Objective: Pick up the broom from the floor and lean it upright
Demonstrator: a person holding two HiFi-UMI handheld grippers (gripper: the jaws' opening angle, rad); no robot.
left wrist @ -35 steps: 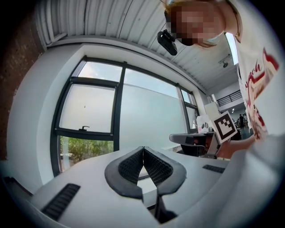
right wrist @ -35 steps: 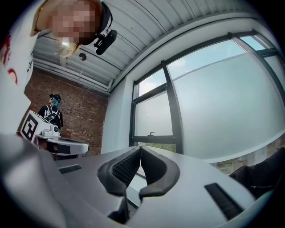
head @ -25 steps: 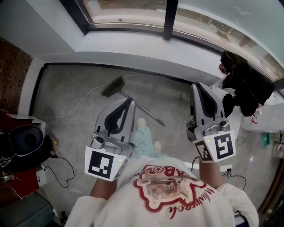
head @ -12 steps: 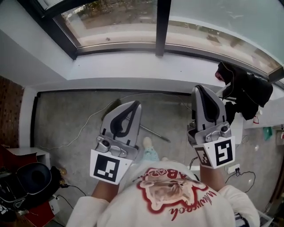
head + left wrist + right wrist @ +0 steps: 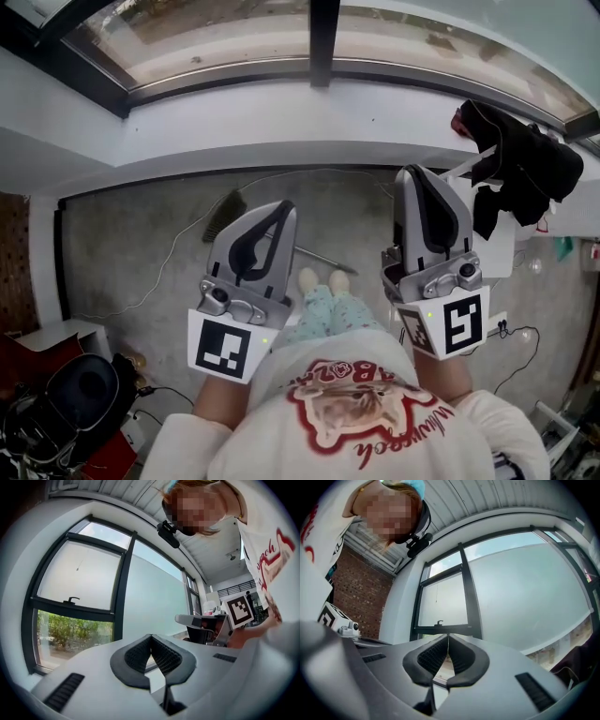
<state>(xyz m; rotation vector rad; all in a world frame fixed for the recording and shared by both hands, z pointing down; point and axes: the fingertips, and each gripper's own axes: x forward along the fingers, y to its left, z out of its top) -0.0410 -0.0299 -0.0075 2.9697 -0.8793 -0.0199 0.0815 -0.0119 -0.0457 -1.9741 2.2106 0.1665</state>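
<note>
The broom lies flat on the grey floor under the window. Its dark brush head (image 5: 223, 214) shows just left of my left gripper, and a short piece of its thin metal handle (image 5: 317, 255) runs right toward the person's feet (image 5: 321, 279); the rest is hidden behind the gripper. My left gripper (image 5: 281, 208) (image 5: 151, 637) is held level above the broom, shut with nothing in it. My right gripper (image 5: 415, 173) (image 5: 448, 636) is off to the right, pointing at the window wall, also shut and empty. Neither touches the broom.
A white window sill (image 5: 281, 108) and wall run across the far side. Black clothing (image 5: 520, 173) hangs over white furniture at the right. A white cable (image 5: 173, 258) trails over the floor at the left. A black round seat (image 5: 80, 394) and a white box (image 5: 56, 337) sit at the lower left.
The person has stepped toward the window wall and both grippers moved with them. The feet now stand by the broom handle, and the brush head sits close beside the left gripper's tip.
</note>
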